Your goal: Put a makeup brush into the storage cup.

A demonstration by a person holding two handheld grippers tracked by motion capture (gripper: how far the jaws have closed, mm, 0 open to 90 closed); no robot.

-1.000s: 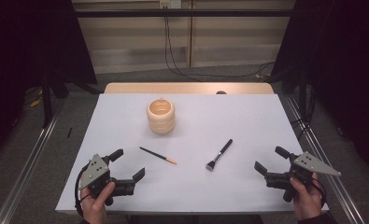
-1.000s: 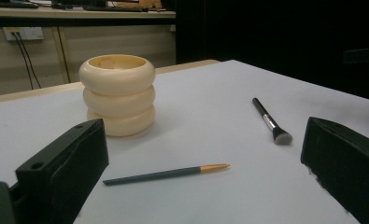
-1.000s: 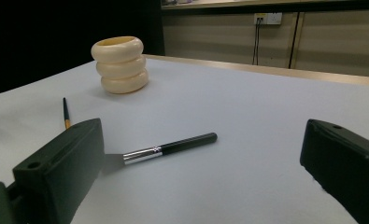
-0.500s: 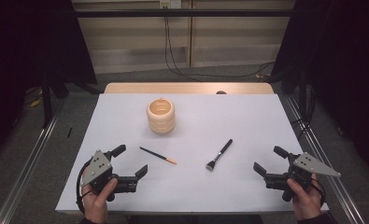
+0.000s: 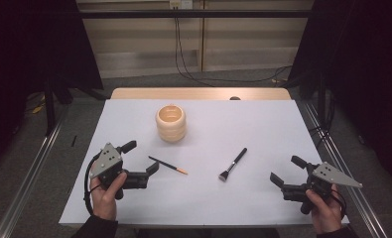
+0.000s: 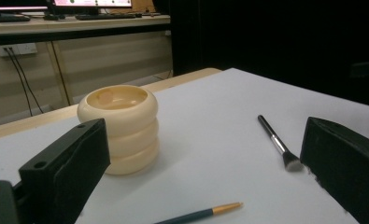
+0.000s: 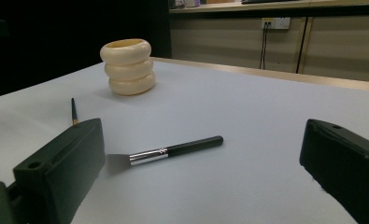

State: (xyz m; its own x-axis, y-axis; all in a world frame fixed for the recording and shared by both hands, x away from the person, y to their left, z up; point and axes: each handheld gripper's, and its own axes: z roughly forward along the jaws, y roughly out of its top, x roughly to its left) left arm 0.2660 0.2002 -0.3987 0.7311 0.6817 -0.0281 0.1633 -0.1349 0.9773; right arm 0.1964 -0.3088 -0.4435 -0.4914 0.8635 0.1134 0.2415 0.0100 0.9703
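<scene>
A cream ribbed holder (image 5: 171, 123) stands upright on the white table (image 5: 263, 124), left of centre; it also appears as a holder (image 6: 119, 129) and a holder (image 7: 128, 66). A thin dark pencil-like brush with a gold tip (image 5: 167, 165) lies in front of it. A black makeup brush (image 5: 233, 163) with a silver ferrule lies right of centre, bristles toward me. My left gripper (image 5: 140, 158) sits open at the near left, its jaws apart just left of the thin brush (image 6: 198, 214). My right gripper (image 5: 287, 169) is open at the near right, facing the makeup brush (image 7: 173, 150).
A wooden strip (image 5: 198, 93) edges the table's far side. Metal rails (image 5: 30, 178) run along the floor on both sides. Cables (image 5: 183, 54) hang down the back wall. A small dark object (image 5: 234, 98) sits at the table's far edge.
My left gripper has lifted and shifted slightly forward toward the thin brush. The right gripper has barely moved.
</scene>
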